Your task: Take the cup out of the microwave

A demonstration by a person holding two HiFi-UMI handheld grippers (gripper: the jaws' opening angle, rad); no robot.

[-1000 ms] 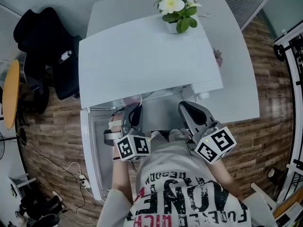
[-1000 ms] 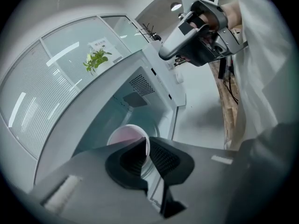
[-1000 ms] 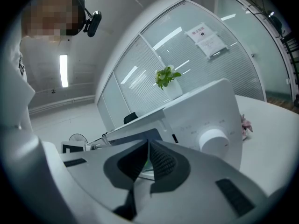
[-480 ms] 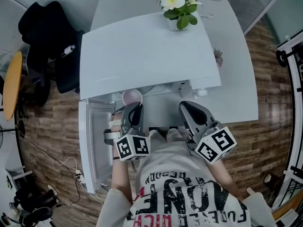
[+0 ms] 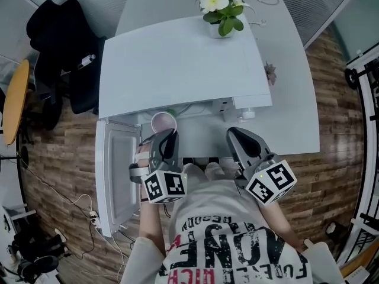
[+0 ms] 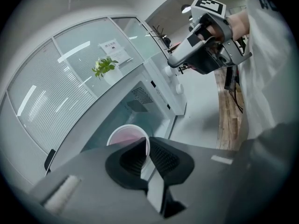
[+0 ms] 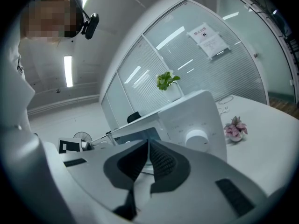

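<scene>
cup [image 6: 125,135] clamped in left gripper [image 6: 146,146]

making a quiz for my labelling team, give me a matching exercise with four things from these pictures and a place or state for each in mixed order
1 cup
2 microwave door
3 potted plant
4 right gripper

a on top of the microwave
b swung open
c rim pinched by the left gripper
d jaws together, nothing between them

Pairs: 1-c, 2-b, 3-a, 4-d
</scene>
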